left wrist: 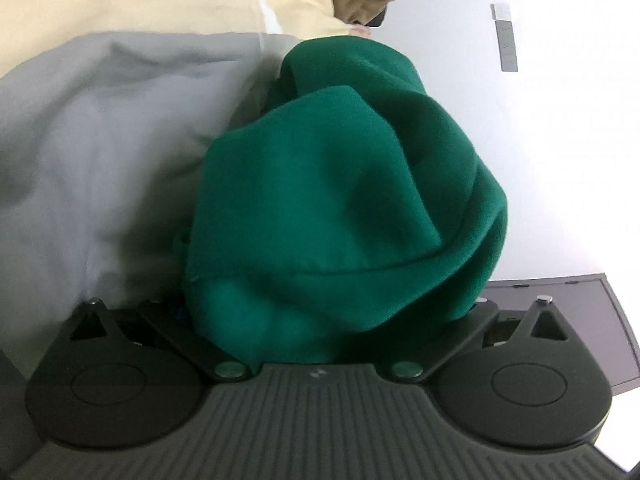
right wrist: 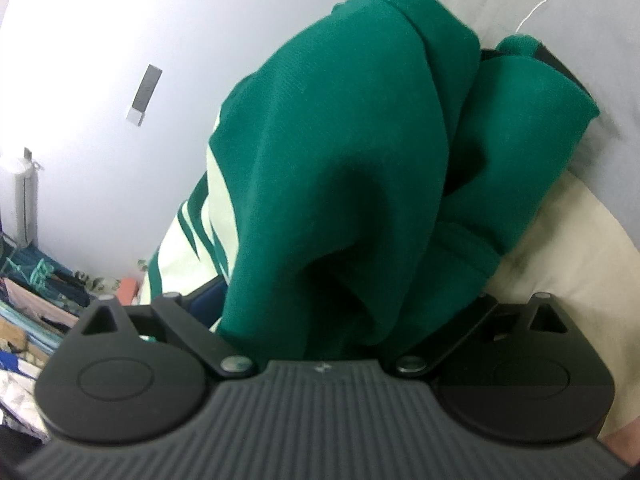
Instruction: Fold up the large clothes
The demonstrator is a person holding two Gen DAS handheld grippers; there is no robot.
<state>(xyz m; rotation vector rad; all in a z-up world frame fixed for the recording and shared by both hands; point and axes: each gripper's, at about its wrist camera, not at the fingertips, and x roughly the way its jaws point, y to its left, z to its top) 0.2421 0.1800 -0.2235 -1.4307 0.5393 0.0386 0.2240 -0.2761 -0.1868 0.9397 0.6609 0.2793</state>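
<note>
A dark green garment (left wrist: 344, 200) hangs bunched in the air and fills the middle of the left wrist view. It covers the fingers of my left gripper (left wrist: 320, 312), which is shut on its fabric. In the right wrist view the same green garment (right wrist: 340, 168) drapes over my right gripper (right wrist: 316, 320), also shut on it with the fingertips hidden. A pale panel with green stripes (right wrist: 192, 232) shows on the garment's left side. A black part (right wrist: 552, 58) peeks out behind the cloth at the upper right.
A person's grey and cream top (left wrist: 120, 120) is close behind the garment. A white wall (left wrist: 540, 160) is behind, and a dark flat surface (left wrist: 560, 312) sits at the lower right. Piles of folded clothes (right wrist: 40, 312) and a white appliance (right wrist: 24, 200) lie at the left.
</note>
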